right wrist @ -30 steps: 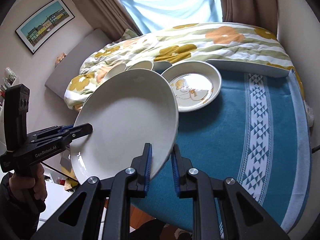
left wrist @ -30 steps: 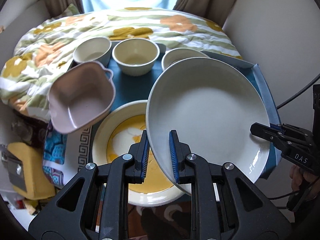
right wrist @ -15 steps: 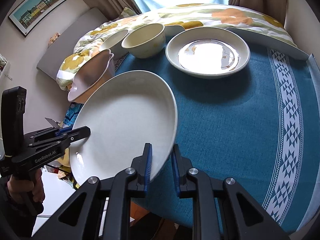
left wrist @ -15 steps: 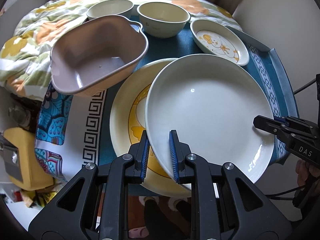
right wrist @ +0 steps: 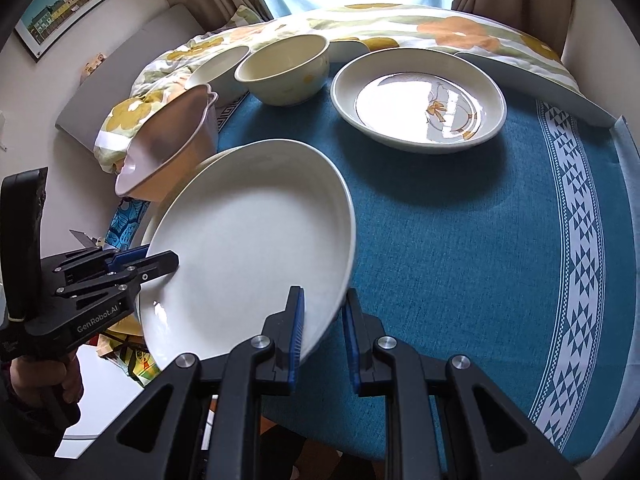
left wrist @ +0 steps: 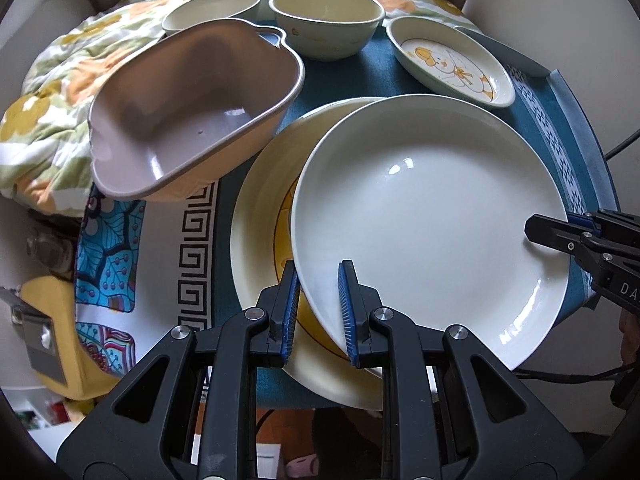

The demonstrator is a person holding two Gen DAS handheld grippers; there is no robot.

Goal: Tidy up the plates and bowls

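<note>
Both grippers hold a large plain white plate (left wrist: 432, 216) by opposite rims. My left gripper (left wrist: 320, 280) is shut on its near-left rim, and my right gripper (left wrist: 536, 232) pinches the right rim. In the right wrist view, the right gripper (right wrist: 324, 300) clamps the white plate (right wrist: 248, 248) and the left gripper (right wrist: 168, 260) bites the far edge. The plate hangs slightly tilted just over a bigger cream plate with a yellow picture (left wrist: 260, 240). Whether the two touch I cannot tell.
A pink two-handled bowl (left wrist: 192, 108) leans at the left, close to the plates. Behind stand a cream bowl (left wrist: 326, 20), a second pale bowl (left wrist: 212, 4) and a duck-patterned dish (left wrist: 452, 60). A teal tablecloth (right wrist: 460, 260) covers the round table, and a floral quilt (left wrist: 52, 92) lies beyond it.
Both grippers have sunk with the white plate, which now sits lower and closer over the yellow-pictured plate. The grips have not changed.
</note>
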